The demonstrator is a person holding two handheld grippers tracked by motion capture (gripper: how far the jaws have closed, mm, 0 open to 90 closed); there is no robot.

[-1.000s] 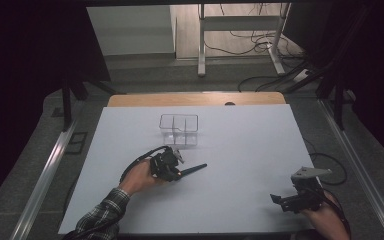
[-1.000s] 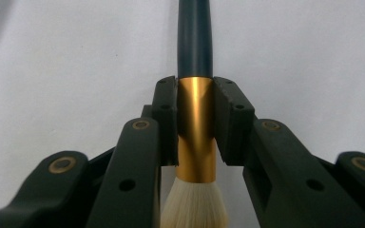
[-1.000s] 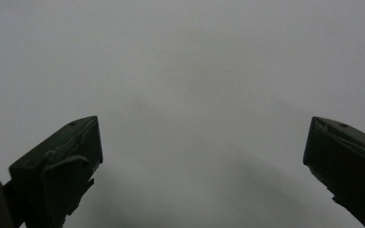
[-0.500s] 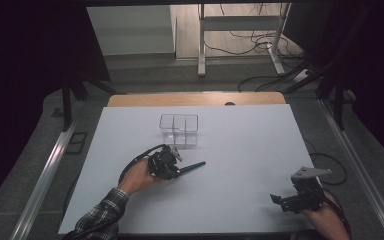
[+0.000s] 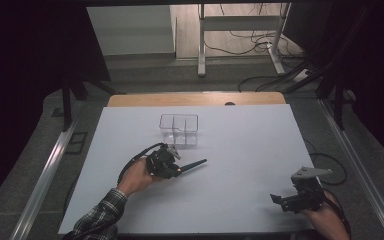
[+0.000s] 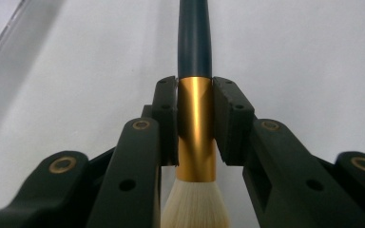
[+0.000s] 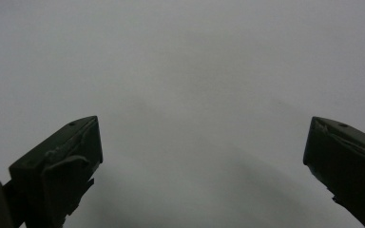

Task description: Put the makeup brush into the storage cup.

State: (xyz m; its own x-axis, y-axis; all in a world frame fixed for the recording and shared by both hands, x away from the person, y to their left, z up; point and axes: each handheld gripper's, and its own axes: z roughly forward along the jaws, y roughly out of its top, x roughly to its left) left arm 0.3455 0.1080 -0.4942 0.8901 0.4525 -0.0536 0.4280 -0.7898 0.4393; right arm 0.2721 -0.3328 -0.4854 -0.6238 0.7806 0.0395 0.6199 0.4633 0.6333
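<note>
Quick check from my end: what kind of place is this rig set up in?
It looks like a lab or workshop recording bench, not a home: a white-topped table framed by metal rails, loose cables on the floor behind it, and a bare desk frame beyond.

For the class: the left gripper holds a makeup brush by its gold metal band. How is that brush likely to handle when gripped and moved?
The brush looks stiff along its dark handle, so it should stay straight. Its polished gold band may be slippery between the left gripper jaws. The pale bristles would probably flex if pressed. Being round, it might roll if laid on the table.
</note>
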